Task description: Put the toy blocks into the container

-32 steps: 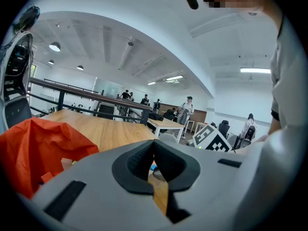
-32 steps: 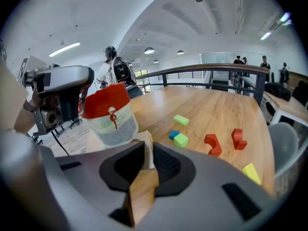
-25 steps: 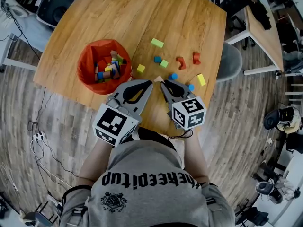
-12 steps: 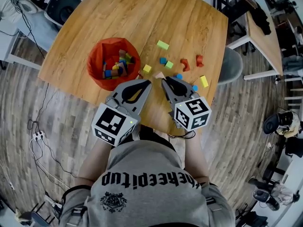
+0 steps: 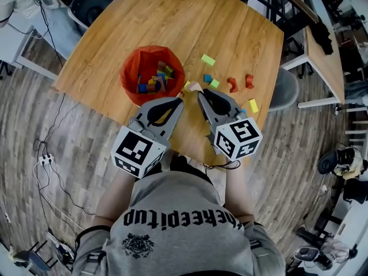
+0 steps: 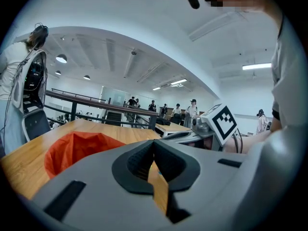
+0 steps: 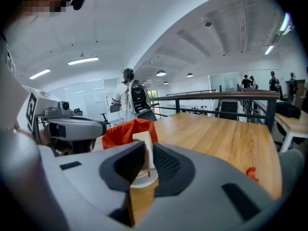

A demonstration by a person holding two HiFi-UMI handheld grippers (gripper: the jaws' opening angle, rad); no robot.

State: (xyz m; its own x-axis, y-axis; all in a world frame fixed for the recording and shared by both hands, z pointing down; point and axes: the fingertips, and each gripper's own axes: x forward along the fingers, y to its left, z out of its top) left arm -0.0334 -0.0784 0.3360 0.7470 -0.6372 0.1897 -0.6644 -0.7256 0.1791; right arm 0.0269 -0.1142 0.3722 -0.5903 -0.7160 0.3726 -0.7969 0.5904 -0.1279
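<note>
An orange container (image 5: pixel 150 73) with several coloured blocks inside sits on the wooden table (image 5: pixel 172 22). My right gripper (image 5: pixel 199 92) is shut on a pale cream block (image 5: pixel 194 87), just right of the container's rim. In the right gripper view the cream block (image 7: pixel 143 146) stands upright between the pads, with the container (image 7: pixel 127 131) behind it. My left gripper (image 5: pixel 182 99) is shut with nothing in it, close beside the right one. Loose blocks lie to the right: lime (image 5: pixel 207 60), blue (image 5: pixel 207 78), green (image 5: pixel 214 83), yellow (image 5: pixel 187 85), two red (image 5: pixel 232 85).
Another yellow block (image 5: pixel 253 105) lies near the table's right edge. A grey chair (image 5: pixel 286 88) stands at the right of the table and a second table (image 5: pixel 322 62) beyond it. A dark chair (image 5: pixel 92 2) is at the far left. People stand in the background.
Both grippers have moved along the table toward the orange container. The cream block in the right gripper is now much closer to its rim. Neither gripper's jaws have changed.
</note>
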